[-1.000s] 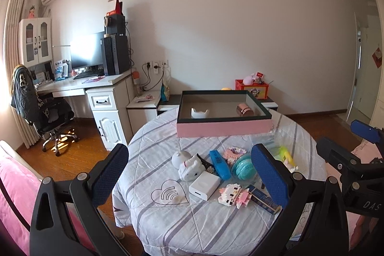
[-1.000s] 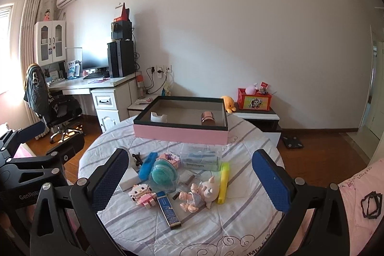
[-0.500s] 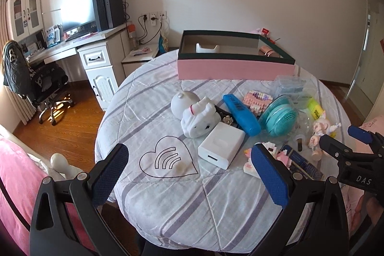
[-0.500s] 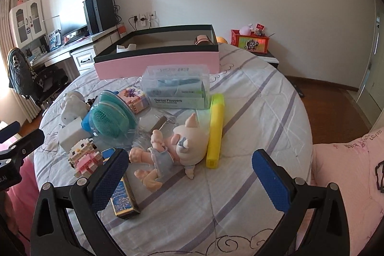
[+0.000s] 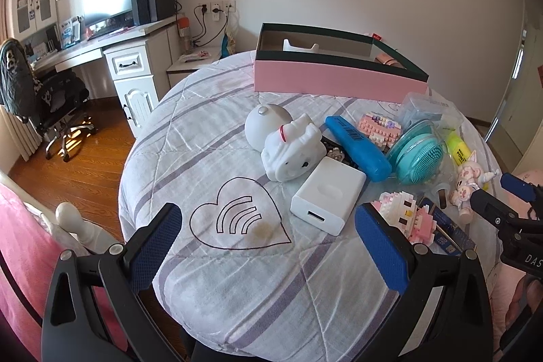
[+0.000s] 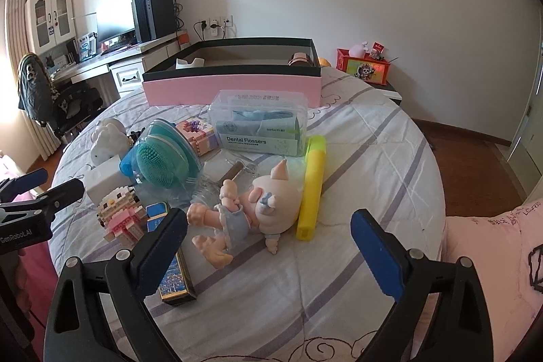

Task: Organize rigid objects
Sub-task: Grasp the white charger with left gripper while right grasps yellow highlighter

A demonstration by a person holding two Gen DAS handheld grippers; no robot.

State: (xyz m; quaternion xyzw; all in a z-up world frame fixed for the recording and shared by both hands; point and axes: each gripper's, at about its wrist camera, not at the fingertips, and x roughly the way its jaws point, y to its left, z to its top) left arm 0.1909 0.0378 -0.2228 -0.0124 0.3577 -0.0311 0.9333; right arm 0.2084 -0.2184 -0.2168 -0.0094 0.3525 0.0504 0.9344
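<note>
A pink box [image 5: 339,78] with a dark rim stands at the table's far side, also in the right wrist view [image 6: 234,89], with a white holder and a pink item inside. My left gripper [image 5: 271,236] is open and empty, low over the near left, just short of a white power bank [image 5: 327,195] and a white dog figure [image 5: 292,148]. My right gripper [image 6: 268,243] is open and empty, close above a pig doll [image 6: 251,209]. A yellow highlighter [image 6: 312,189], a teal brush [image 6: 163,165] and a dental flosser box [image 6: 259,128] lie beyond.
A blue case [image 5: 358,148], pink block figures [image 5: 405,219], a dark blue flat box [image 6: 173,263] and a white ball [image 5: 266,124] crowd the round striped table [image 5: 210,280]. A desk and chair [image 5: 44,97] stand at the left. Pink bedding [image 6: 492,260] lies at the right.
Both grippers have come down and forward from a high, far view to just above the table. The objects now fill the views. Both stayed open.
</note>
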